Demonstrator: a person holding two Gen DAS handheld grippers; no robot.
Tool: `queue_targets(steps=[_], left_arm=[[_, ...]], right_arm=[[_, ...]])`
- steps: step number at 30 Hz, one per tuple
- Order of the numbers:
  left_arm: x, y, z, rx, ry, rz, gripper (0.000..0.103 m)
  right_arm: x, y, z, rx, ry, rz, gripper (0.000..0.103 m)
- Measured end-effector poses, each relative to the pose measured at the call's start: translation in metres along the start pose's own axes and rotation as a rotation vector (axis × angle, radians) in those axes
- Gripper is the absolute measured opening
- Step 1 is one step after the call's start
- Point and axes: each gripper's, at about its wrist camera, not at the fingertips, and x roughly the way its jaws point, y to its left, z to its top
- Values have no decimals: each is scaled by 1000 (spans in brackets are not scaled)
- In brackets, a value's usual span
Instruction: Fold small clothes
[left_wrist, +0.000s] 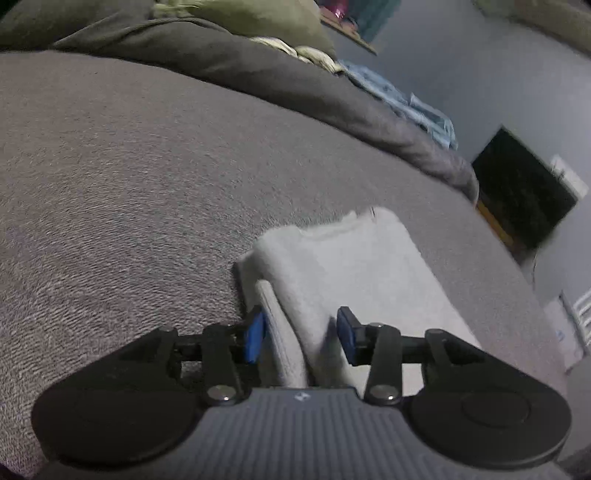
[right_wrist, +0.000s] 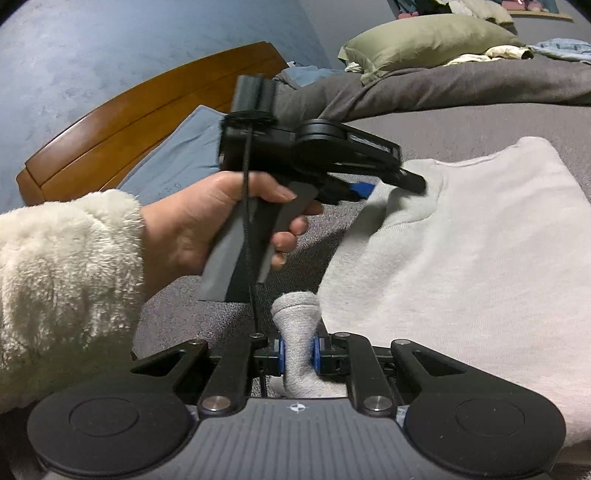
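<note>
While the right hand-held gripper pinches a bunched corner of the pale garment, the left hand-held gripper (jaws parted, cloth loose between them) sits at the garment's far corner.

Right gripper: jaws pinched tight on a fold of pale cloth, pointing downward. Left gripper: jaws parted, pads clear of the cloth lying between them. Left hand, in a fleecy sleeve, wraps the grip.
</note>
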Motion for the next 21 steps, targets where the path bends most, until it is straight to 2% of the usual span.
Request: queue_targets(steps=[2, 8, 15, 19, 21], left_arm=[[-3, 2, -2, -7, -2, -3, 38], [4, -8, -5, 87, 28, 24, 38], [8, -5, -6, 77, 39, 17, 38], [10, -5, -9, 71, 43, 23, 38], [10, -6, -8, 63, 39, 23, 38]], right_arm=[[3, 2, 0, -6, 3, -5, 15], [11, 7, 3, -41, 12, -9, 15], [12, 17, 9, -109, 23, -27, 16], [20, 8, 6, -99, 87, 15, 29], [9, 8, 10, -95, 74, 30, 45]])
